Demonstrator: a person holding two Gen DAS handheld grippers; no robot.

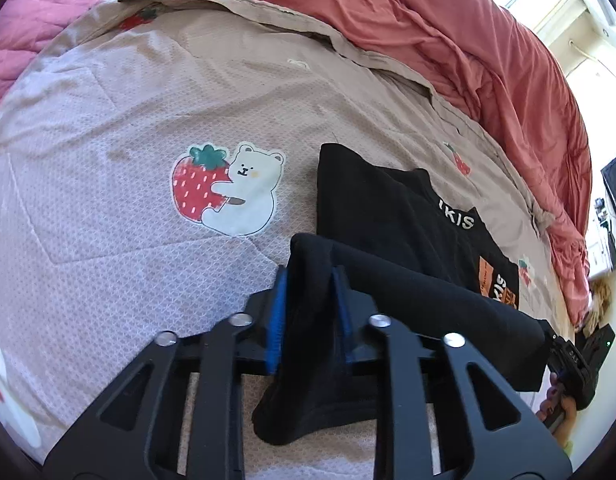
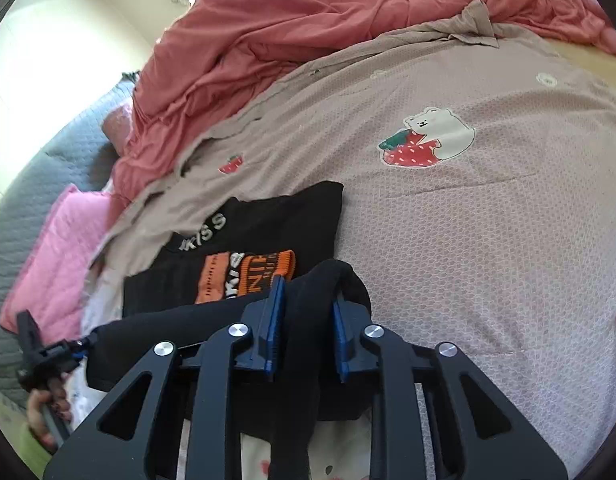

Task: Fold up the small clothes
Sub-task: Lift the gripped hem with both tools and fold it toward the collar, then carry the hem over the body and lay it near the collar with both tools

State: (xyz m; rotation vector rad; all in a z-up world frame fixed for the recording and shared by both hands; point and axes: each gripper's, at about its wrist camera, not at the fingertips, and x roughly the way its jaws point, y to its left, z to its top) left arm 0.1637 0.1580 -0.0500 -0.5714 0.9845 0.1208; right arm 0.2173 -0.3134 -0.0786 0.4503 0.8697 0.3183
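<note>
**Both grippers at the near hem of the black shirt**

Your left gripper (image 1: 309,276) has a fold of the black T-shirt (image 1: 391,216) between its blue pads (image 1: 276,312), jaws narrow; the cloth bulges up past the tips and hangs slack below, and you cannot tell whether the pads still pinch it. Your right gripper (image 2: 306,288) matches it: narrow jaws, a hump of the same black T-shirt (image 2: 268,224) between its blue pads (image 2: 274,320), grip uncertain. The hem stretches between the two tools. The rest of the shirt lies flat on the beige bedspread (image 1: 128,92), at 1 o'clock from the left gripper and 11 o'clock from the right, white lettering and orange print face up. A strawberry-and-bear print (image 1: 228,188) sits at 11 o'clock in the left view. A crumpled red blanket (image 1: 487,52) lies beyond.
</note>
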